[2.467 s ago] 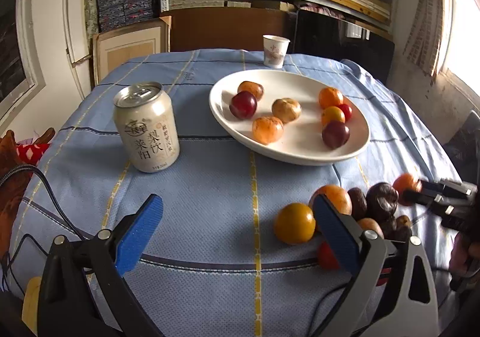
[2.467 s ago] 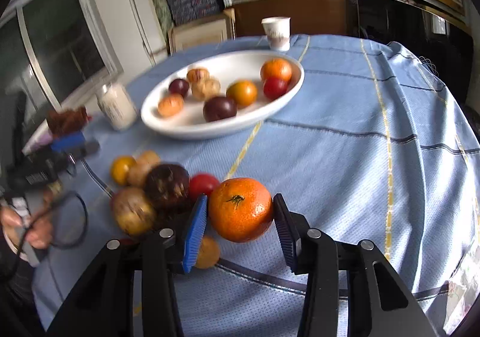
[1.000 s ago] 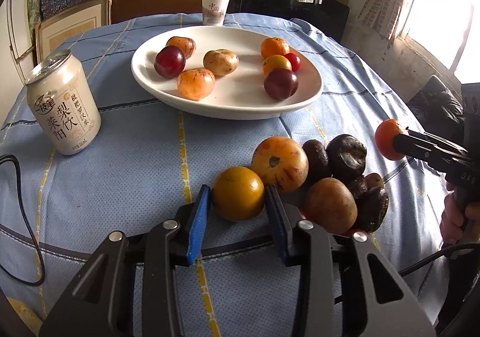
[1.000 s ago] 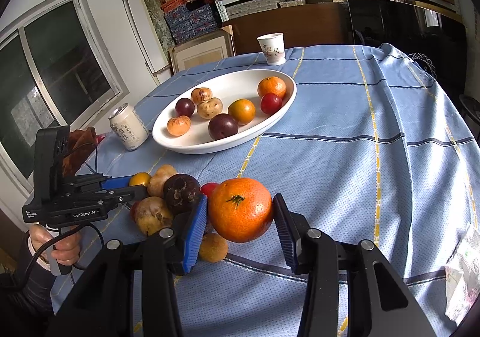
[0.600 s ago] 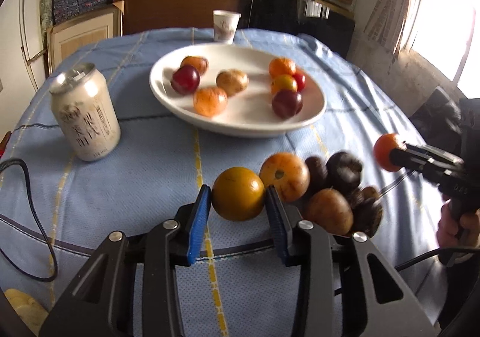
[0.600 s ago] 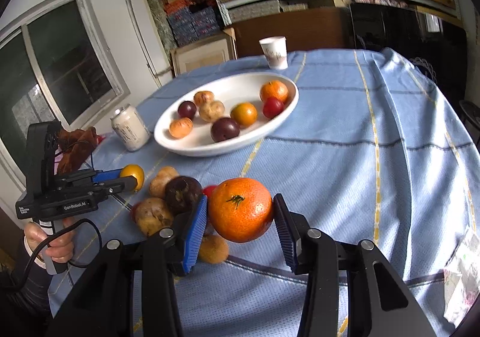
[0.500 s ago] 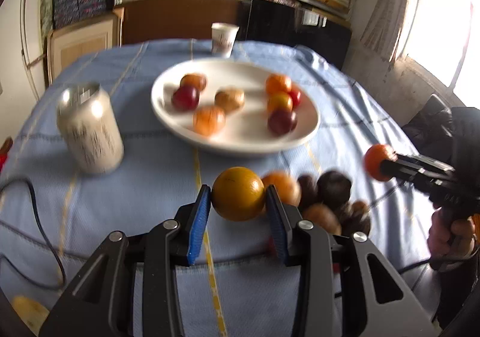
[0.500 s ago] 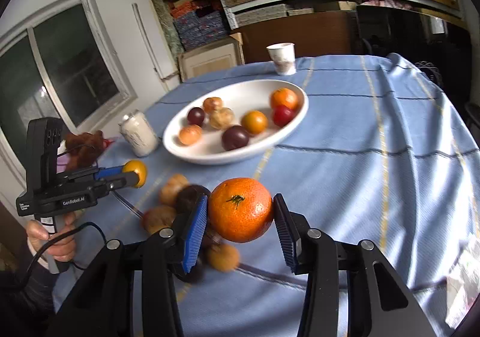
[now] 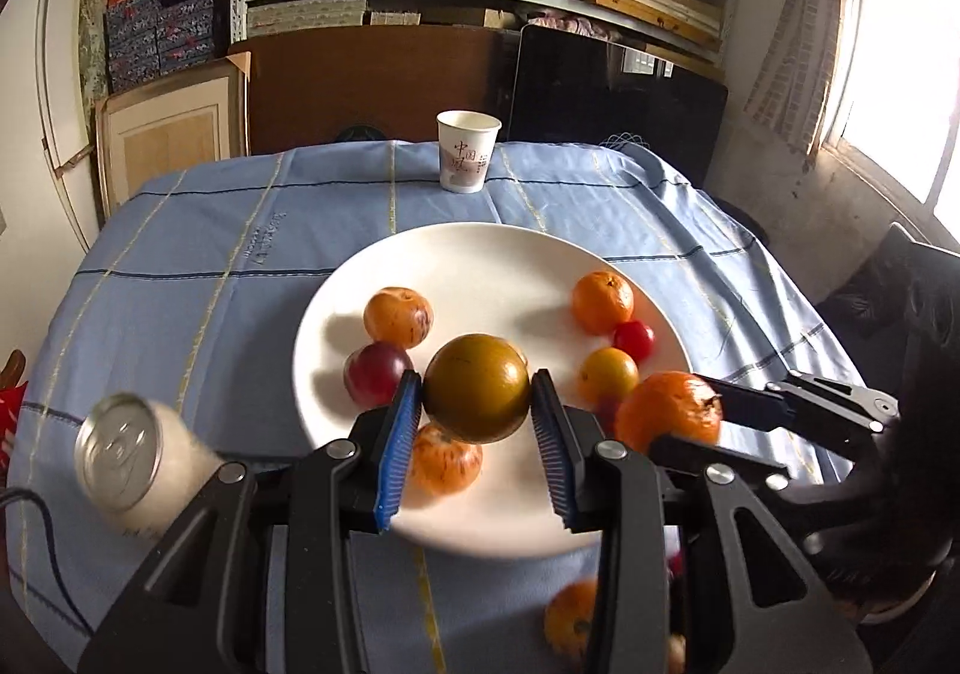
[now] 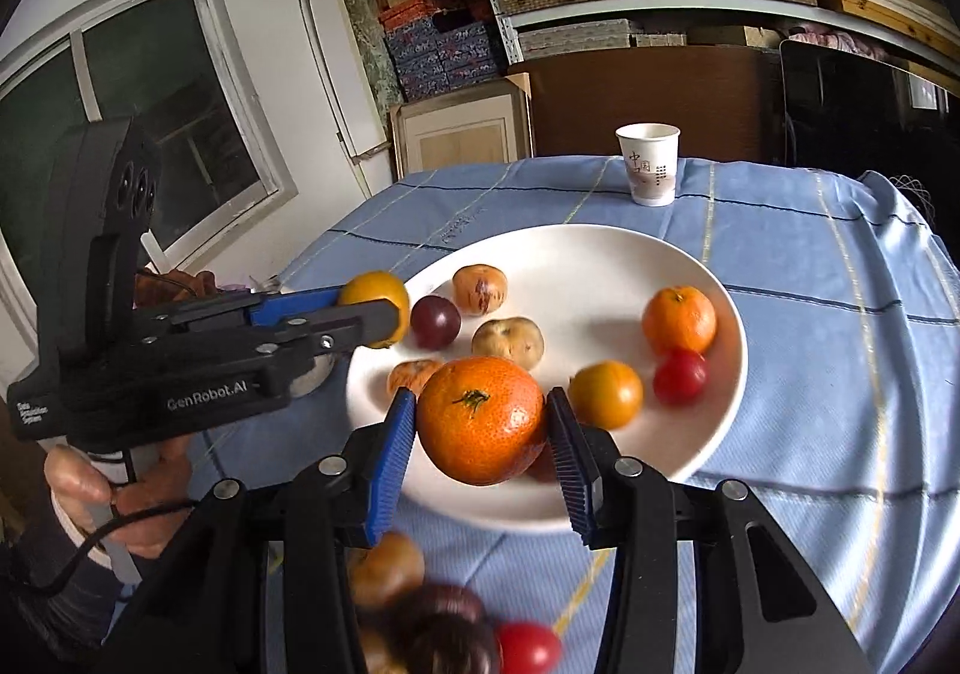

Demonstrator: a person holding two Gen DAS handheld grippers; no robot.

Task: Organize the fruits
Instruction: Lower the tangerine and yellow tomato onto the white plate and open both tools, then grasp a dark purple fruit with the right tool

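Note:
My left gripper (image 9: 474,395) is shut on a yellow-green round fruit (image 9: 477,386) and holds it above the near part of the white plate (image 9: 480,254). My right gripper (image 10: 483,422) is shut on an orange tangerine (image 10: 480,419) and holds it above the plate's (image 10: 600,248) near edge. The plate holds several fruits: a tangerine (image 10: 679,319), a small red one (image 10: 681,375), a dark plum (image 10: 435,321). The right gripper's tangerine shows in the left wrist view (image 9: 669,416). The left gripper's fruit shows in the right wrist view (image 10: 375,308).
A drink can (image 9: 129,461) stands left of the plate. A paper cup (image 9: 467,151) stands at the table's far edge. Loose fruits (image 10: 420,614) lie on the blue cloth (image 10: 840,314) just below my grippers. Shelves and a dark cabinet stand behind the table.
Both grippers have risen from the pile of loose fruit and moved forward over the plate, each still holding its fruit. The pile now lies below and behind them.

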